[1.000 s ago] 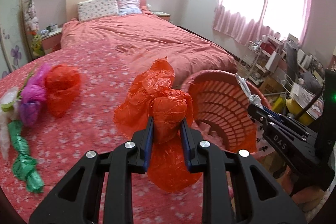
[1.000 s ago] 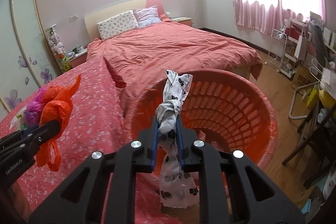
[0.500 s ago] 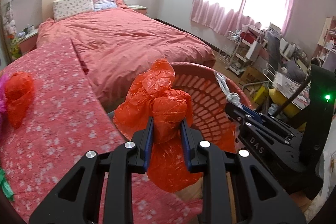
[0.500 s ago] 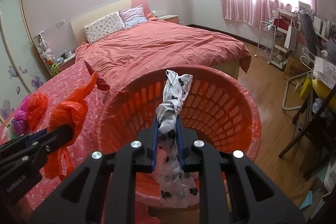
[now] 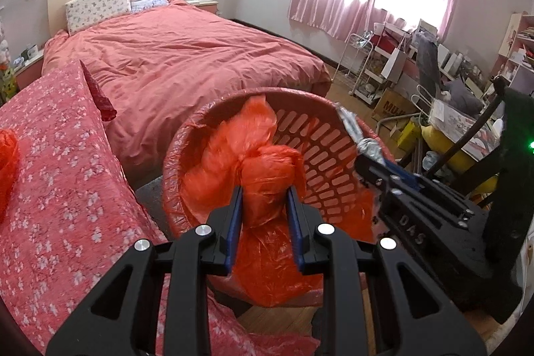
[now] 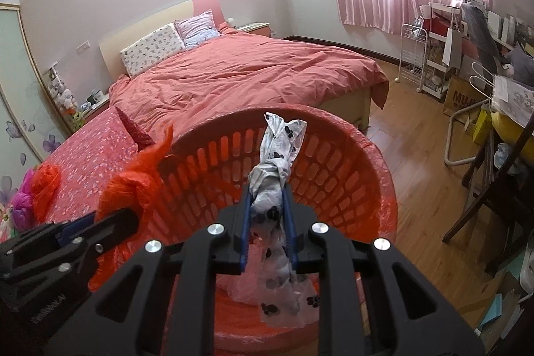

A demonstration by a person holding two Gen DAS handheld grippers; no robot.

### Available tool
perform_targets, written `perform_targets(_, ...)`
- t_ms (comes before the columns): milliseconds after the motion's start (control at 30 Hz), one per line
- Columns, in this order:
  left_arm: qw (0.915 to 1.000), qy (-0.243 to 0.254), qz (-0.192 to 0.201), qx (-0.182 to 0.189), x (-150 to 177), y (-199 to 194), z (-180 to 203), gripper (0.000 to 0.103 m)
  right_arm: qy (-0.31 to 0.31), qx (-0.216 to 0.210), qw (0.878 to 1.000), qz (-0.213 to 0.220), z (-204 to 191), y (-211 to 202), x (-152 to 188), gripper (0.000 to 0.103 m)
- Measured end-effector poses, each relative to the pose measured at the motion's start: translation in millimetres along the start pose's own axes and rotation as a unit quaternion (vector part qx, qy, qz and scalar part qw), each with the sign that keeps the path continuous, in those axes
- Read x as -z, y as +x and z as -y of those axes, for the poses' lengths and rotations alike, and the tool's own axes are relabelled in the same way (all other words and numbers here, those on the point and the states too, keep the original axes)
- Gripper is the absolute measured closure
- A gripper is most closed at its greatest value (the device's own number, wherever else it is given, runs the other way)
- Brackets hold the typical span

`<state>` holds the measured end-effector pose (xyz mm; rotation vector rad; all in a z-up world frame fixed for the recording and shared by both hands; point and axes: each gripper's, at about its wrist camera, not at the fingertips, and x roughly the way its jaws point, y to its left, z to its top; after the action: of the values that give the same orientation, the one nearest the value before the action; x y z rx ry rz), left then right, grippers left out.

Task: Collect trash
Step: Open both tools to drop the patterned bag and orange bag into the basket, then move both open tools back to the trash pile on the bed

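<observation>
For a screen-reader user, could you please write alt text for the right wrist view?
The right claw grips a knotted white bag with black prints over a red basket. At left, the left claw holds an orange bag at the basket's rim. Behind stands a bed with a pink cover.

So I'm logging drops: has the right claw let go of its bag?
No, the right claw is shut on the spotted bag.
</observation>
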<state>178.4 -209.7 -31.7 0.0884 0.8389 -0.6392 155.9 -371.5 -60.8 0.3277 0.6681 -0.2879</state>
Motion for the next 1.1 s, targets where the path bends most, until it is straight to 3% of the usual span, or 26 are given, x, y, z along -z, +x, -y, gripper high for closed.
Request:
perform_targets(100,0.9999,-0.007,-0.01,0.001,2,5,-2,0.075,0.007,0.003,1.0,-0.001,3,2,-1,0.073)
perform_targets(200,0.9998,-0.01,-0.013,-0.008,5,5,-7,0.064,0.006,0.01,1.0,0.003,6,1,0,0.061)
perform_targets(333,0.9995,-0.02,-0.013,-0.02,8,1,-17,0.061,0.006,0.014,1.0,0.004,7,2,2,0.055)
perform_targets(433,0.999,-0.027,-0.009,-0.034,12,-7,-25,0.056,0.0,0.016,1.0,0.004,2,1,4,0.052)
perform_targets(733,0.995,-0.035,0.019,-0.091,26,-47,-64,0.052,-0.039,0.006,0.999,0.007,-32,-7,5,0.05)
perform_targets(1100,0.9791,-0.087,0.059,-0.174,55,-116,-138,0.05,-0.103,-0.049,0.993,0.001,-121,-17,19,0.05)
